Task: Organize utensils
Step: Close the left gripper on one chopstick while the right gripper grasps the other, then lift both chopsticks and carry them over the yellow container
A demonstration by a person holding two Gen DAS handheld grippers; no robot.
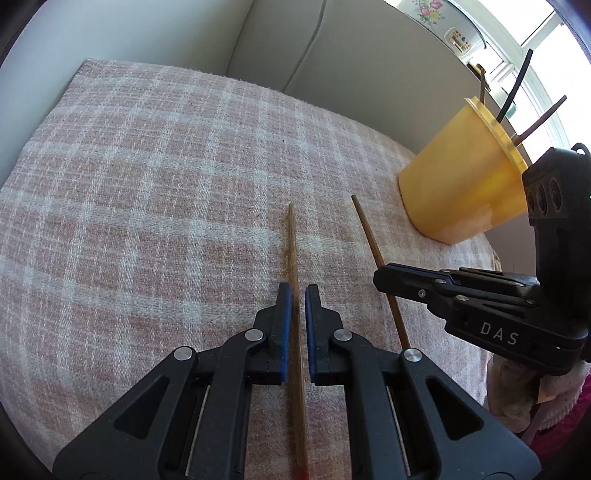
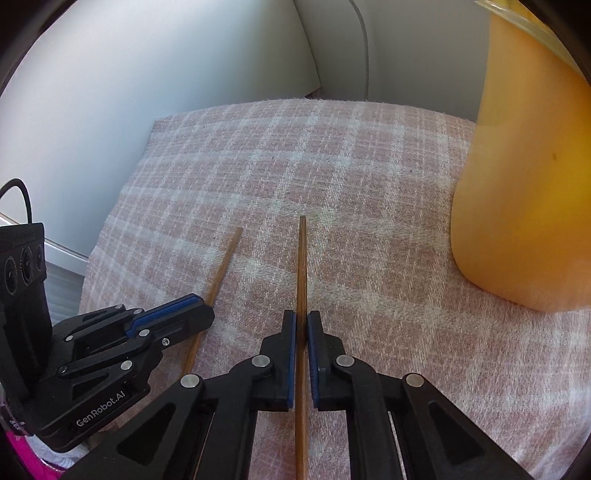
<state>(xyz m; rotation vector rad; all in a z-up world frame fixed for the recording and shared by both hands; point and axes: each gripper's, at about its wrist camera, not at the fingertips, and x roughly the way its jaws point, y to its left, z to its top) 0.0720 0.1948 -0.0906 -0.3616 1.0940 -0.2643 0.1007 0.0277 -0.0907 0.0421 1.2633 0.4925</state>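
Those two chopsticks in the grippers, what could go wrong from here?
The left chopstick sits between barely parted fingers, so it may slip when lifted. The yellow cup already holds utensils and stands near the cloth's edge; dropping in the right chopstick could tip it.

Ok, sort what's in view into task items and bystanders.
Task items:
- left chopstick, between the left hand-held gripper
- right chopstick, in the right hand-held gripper
- yellow cup holding utensils

Bystanders:
- checked cloth
- flowered appliance
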